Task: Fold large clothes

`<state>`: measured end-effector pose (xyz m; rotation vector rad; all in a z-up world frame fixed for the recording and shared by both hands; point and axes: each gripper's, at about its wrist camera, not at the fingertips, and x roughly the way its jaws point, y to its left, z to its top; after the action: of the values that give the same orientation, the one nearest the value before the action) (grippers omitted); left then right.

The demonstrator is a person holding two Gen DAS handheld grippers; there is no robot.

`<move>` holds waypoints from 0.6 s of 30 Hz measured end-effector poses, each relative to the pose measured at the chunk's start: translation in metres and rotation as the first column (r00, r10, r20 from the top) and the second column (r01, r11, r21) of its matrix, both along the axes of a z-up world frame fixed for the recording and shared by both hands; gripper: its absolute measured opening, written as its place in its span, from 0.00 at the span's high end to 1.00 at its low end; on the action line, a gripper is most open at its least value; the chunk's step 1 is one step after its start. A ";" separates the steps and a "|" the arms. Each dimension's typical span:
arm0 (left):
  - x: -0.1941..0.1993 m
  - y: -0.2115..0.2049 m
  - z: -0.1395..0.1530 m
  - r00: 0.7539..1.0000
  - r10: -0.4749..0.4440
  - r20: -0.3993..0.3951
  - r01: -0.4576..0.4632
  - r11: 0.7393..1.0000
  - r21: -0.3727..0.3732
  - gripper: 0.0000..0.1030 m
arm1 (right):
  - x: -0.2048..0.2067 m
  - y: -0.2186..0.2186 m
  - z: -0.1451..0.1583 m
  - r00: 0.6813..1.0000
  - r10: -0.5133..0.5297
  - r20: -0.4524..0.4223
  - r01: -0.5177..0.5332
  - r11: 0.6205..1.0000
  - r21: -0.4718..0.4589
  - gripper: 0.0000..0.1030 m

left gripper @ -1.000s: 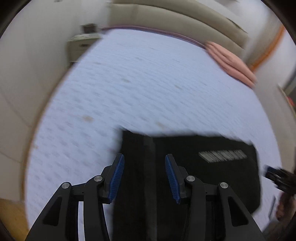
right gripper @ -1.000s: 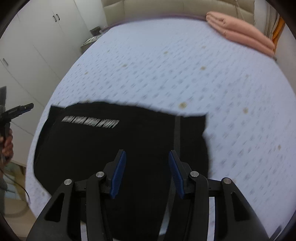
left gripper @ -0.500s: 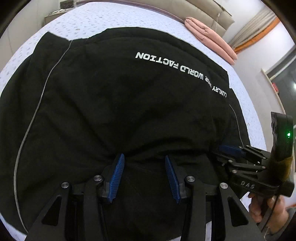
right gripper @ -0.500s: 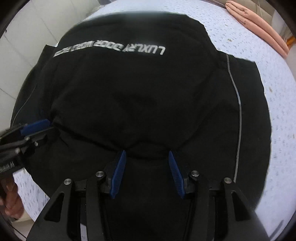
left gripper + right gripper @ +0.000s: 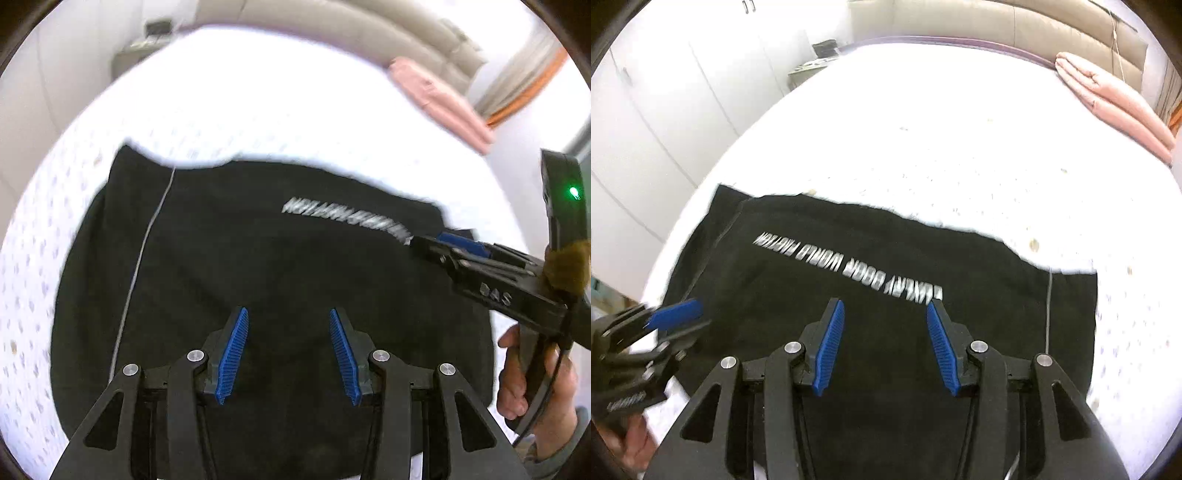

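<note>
Black garment (image 5: 871,332) spread flat at the near edge of a white patterned bed (image 5: 942,129).
Left gripper (image 5: 288,354) and right gripper (image 5: 884,343) hover over it, jaws wide and holding nothing; bare sheet stretches beyond its far hem toward a folded pink blanket (image 5: 1115,99), beige headboard (image 5: 1015,22) and white wardrobe (image 5: 665,92).

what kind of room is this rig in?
Most likely a bedroom. A wide bed with a padded beige headboard holds the black garment; white wardrobe doors stand beside it, and a folded pink blanket lies near the headboard.
</note>
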<state>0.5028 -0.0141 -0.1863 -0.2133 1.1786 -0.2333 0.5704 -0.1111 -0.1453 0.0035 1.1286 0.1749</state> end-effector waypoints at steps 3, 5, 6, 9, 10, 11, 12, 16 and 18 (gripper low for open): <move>-0.001 0.008 -0.035 0.998 0.035 -0.053 -0.036 0.999 -0.031 0.54 | 0.021 0.001 -0.053 0.992 -0.009 -0.127 0.007 1.000 -0.016 0.51; -0.002 0.006 -0.037 0.999 0.027 -0.036 -0.028 0.999 -0.028 0.54 | 0.025 -0.007 -0.071 0.990 -0.035 -0.135 0.040 0.999 0.035 0.51; -0.002 0.004 -0.036 0.999 0.020 -0.033 -0.021 1.000 -0.017 0.54 | 0.025 -0.011 -0.074 0.990 -0.046 -0.134 0.054 0.997 0.059 0.52; -0.005 0.001 -0.029 0.999 0.005 -0.031 -0.005 1.000 0.006 0.54 | 0.028 -0.020 -0.071 0.989 -0.047 -0.144 0.061 0.994 0.095 0.53; -0.008 0.001 -0.027 1.000 0.001 -0.030 -0.001 1.000 0.007 0.54 | 0.026 -0.020 -0.065 0.991 -0.038 -0.129 0.051 0.994 0.098 0.52; -0.008 0.007 -0.024 1.000 -0.002 -0.027 0.003 1.000 0.008 0.54 | 0.024 -0.024 -0.058 0.992 -0.032 -0.119 0.044 0.994 0.102 0.52; -0.011 0.014 -0.018 1.000 0.001 -0.018 -0.001 1.000 0.019 0.54 | 0.021 -0.033 -0.052 0.994 -0.025 -0.111 0.037 0.993 0.109 0.52; -0.007 0.059 -0.008 0.995 0.080 -0.051 -0.081 0.997 -0.011 0.54 | -0.029 -0.056 -0.016 0.999 -0.002 -0.038 0.008 0.991 0.136 0.47; -0.007 0.088 -0.005 0.988 0.140 -0.058 -0.141 0.990 -0.014 0.54 | -0.054 -0.069 -0.009 0.999 -0.024 -0.032 0.026 0.996 0.084 0.39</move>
<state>0.4954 0.0742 -0.1913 -0.3192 1.2131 -0.1145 0.5159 -0.1804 -0.1540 0.0958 1.1505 0.2008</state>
